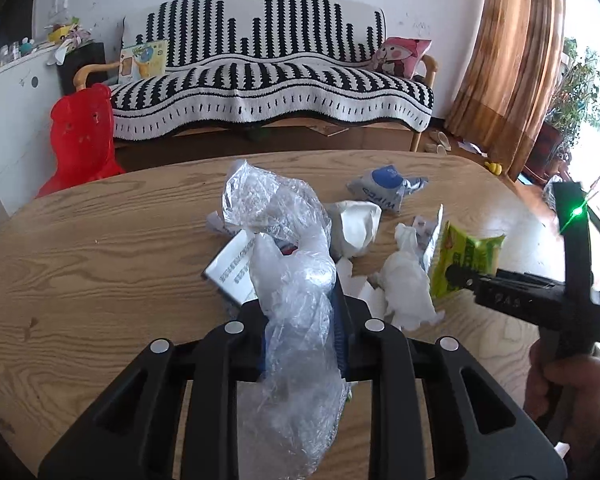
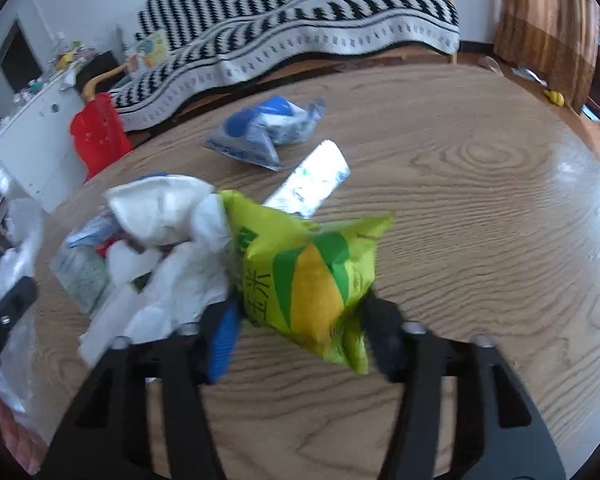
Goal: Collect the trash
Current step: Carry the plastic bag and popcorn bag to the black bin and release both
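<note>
Green snack bag (image 2: 306, 280) between right fingers (image 2: 222, 340) (plastic bag (image 1: 296, 280) between left)

- Wood-grain oval tabletop (image 1: 100, 264), glossy at the right edge.
- Behind it, sofa (image 1: 268, 80) under a black-and-white patterned throw.
- On the sofa's right end, pink cartoon cushion (image 1: 404, 56); at the left end, picture book (image 1: 143, 60) propped upright.
- Red plastic stool (image 1: 82, 140) beside the sofa's left armrest.
- White cabinet (image 1: 16, 120) at far left, cluttered on top.
- Brown curtain (image 1: 508, 60) at right, potted plant (image 1: 576, 88) beyond.
</note>
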Demonstrator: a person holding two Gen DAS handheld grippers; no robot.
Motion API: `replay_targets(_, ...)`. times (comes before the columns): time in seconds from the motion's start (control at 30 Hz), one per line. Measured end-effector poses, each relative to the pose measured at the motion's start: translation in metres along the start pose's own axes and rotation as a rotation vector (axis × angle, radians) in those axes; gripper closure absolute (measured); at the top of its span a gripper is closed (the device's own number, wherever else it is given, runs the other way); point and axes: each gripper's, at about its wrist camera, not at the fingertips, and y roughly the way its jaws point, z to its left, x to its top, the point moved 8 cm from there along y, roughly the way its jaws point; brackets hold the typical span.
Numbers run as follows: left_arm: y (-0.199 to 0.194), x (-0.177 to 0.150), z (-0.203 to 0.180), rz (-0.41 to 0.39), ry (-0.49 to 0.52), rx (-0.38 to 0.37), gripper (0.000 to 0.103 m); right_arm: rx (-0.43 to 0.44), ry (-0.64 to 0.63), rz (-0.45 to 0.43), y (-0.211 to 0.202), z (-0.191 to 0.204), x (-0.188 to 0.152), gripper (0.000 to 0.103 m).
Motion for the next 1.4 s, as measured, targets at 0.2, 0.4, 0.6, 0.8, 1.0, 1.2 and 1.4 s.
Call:
replay_targets(0.2,-0.008,0.000,-0.020,-0.001,0.007,-0.037,0.080,-0.020,-0.015,-0.046,-0.053,-0.027,-0.012,0.053)
replay_targets(0.4,-0.010,-0.006,-0.099,0.004,0.088,-0.137,0.080,-0.126,0.060,-0.086,-0.117,-0.116,-0.037,0.053)
replay_targets(0.6,-0.011,-0.038,-0.233,0.042,0.234,-0.301,0.080,-0.261,0.197,-0.108,-0.184,-0.239,-0.087,0.053)
replay_targets(0.8,-0.019,-0.090,-0.377,0.085,0.387,-0.479,0.080,-0.375,0.342,-0.088,-0.236,-0.352,-0.160,0.053)
replay_targets(1.0,-0.017,-0.152,-0.486,0.149,0.507,-0.599,0.080,-0.449,0.461,-0.004,-0.253,-0.436,-0.228,0.053)
replay_targets(1.2,0.008,-0.204,-0.549,0.236,0.588,-0.662,0.080,-0.450,0.534,0.066,-0.253,-0.479,-0.275,0.053)
replay_targets(1.4,0.046,-0.237,-0.578,0.323,0.614,-0.664,0.080,-0.437,0.552,0.079,-0.253,-0.487,-0.284,0.053)
